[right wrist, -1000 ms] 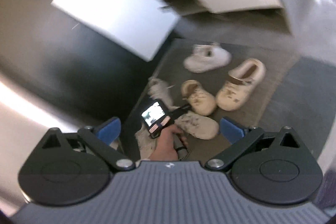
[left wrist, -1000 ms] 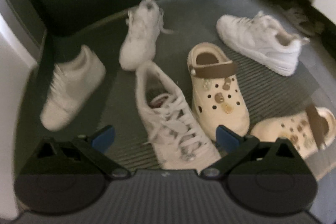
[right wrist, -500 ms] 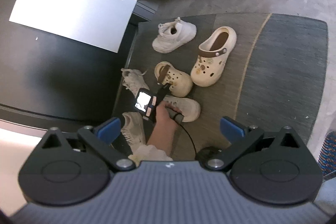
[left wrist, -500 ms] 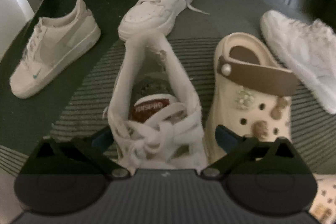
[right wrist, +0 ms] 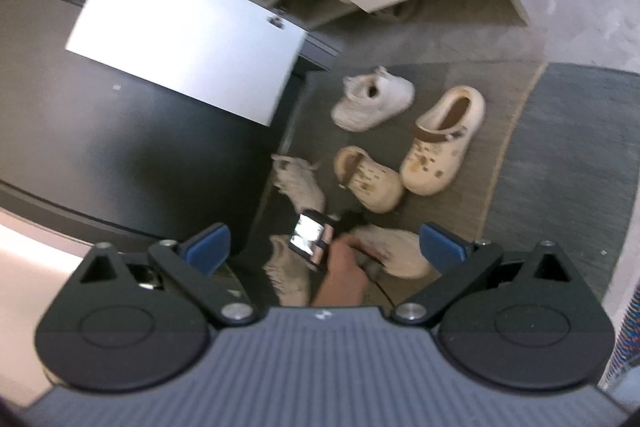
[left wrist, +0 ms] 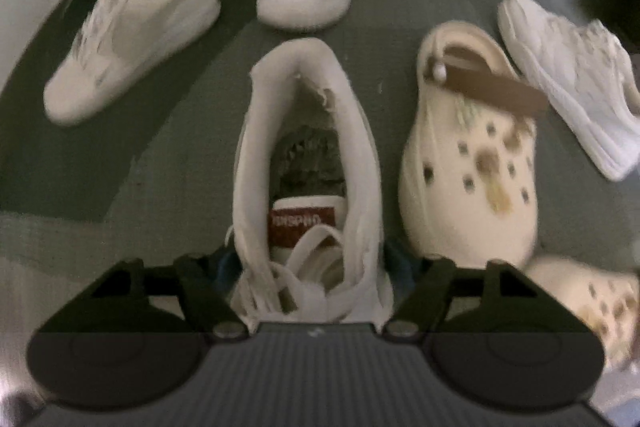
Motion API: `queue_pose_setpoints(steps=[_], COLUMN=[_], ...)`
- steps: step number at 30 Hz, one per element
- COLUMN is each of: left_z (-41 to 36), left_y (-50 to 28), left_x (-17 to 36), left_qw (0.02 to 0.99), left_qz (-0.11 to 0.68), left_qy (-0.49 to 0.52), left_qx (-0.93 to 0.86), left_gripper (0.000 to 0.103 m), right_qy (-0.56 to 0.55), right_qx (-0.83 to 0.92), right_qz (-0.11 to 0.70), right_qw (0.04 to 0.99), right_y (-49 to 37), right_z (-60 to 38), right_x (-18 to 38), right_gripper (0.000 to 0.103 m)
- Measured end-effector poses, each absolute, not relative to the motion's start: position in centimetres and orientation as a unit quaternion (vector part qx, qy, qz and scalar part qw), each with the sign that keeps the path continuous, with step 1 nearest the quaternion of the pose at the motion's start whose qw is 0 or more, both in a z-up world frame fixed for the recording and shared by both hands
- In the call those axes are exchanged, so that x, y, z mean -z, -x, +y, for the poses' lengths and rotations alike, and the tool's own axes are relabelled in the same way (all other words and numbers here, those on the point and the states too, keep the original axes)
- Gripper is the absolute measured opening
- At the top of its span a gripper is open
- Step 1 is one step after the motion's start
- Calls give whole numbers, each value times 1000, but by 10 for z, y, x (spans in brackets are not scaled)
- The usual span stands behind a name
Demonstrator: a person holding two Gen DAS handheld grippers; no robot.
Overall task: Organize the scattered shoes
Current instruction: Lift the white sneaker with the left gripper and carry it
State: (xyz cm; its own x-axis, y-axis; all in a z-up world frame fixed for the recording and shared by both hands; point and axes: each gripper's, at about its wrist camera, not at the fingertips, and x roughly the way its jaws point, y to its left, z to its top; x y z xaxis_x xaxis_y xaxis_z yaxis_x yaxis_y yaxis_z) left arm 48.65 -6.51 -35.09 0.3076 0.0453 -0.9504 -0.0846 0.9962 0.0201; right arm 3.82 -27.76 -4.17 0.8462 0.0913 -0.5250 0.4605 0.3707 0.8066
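- Step in hand: grasping one white sneaker (left wrist: 308, 163) on the mat (left wrist: 80, 187), as I judge it
- Left gripper (left wrist: 312, 267) straddles the sneaker's laced middle, jaws closing on it; whether the blue pads press yet is unclear
- Next calls for a firm pinch, then a lift clear of the clog (left wrist: 468, 163) just right
- Right gripper (right wrist: 324, 247) is spread, empty, well above the shoes
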Motion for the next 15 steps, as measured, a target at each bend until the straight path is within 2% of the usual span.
queue_pose_setpoints(steps=[10, 13, 15], left_z=[-93, -109, -114], left_y=[-368, -337, -320], left_x=[314, 310, 312], left_qw=[791, 781, 774], left_qz=[611, 622, 631], left_qy=[13, 8, 5], left_qx=[25, 50, 61], left_gripper=[69, 63, 62], right_qy=[-551, -547, -547], right_qx=[117, 122, 128], right_qz=[207, 196, 191], right_qw=[800, 805, 805], right_y=[-1, 8, 15], right_z=[-279, -282, -284], right_x=[19, 14, 13], right_gripper=[103, 103, 103])
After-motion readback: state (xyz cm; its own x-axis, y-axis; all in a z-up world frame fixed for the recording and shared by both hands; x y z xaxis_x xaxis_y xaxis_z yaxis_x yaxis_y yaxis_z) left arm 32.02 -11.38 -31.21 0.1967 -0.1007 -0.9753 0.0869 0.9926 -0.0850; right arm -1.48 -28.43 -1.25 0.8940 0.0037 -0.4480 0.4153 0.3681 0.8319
